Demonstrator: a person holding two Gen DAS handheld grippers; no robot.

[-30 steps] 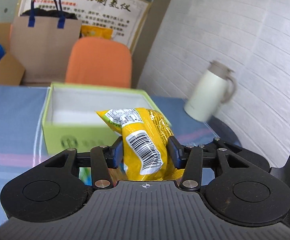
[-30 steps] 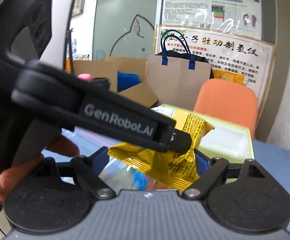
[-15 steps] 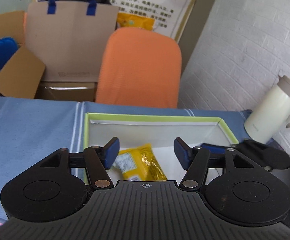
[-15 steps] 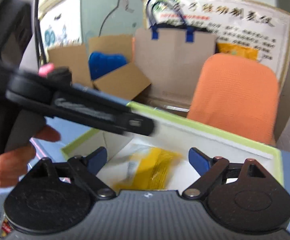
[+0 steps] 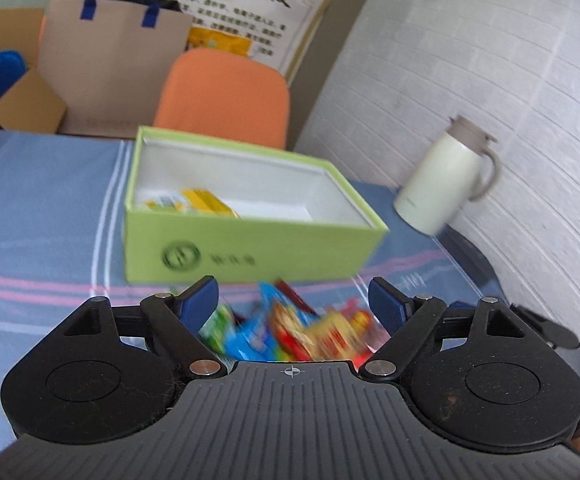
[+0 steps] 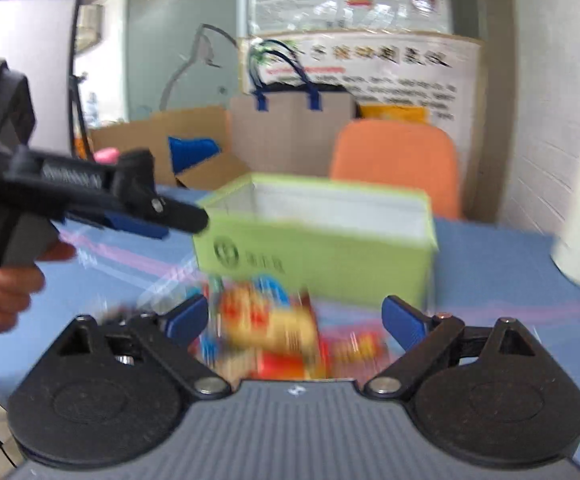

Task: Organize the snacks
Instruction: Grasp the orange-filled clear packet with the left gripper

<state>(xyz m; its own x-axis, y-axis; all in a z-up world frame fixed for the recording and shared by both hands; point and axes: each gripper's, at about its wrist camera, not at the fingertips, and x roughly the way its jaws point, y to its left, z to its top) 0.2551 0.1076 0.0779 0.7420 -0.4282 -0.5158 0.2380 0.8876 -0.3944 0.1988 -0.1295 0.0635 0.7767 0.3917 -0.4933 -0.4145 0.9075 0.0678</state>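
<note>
Green box point(image 5: 250, 248) at 12 o'clock holds yellow packet point(image 5: 206, 202); snack pile point(image 5: 290, 328) blurred beneath left gripper point(image 5: 291, 304) and right gripper point(image 6: 295, 318), both spread wide, empty.

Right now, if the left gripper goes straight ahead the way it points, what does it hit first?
Most likely the pile of snack packets lying between its open jaws, on the table in front of the green box. The box comes after that. The picture is blurred, so depth is uncertain.

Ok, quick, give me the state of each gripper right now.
Left gripper: open, holding nothing, above the loose snack packets.
Right gripper: open, holding nothing, fingers spread over the same packets.
</note>
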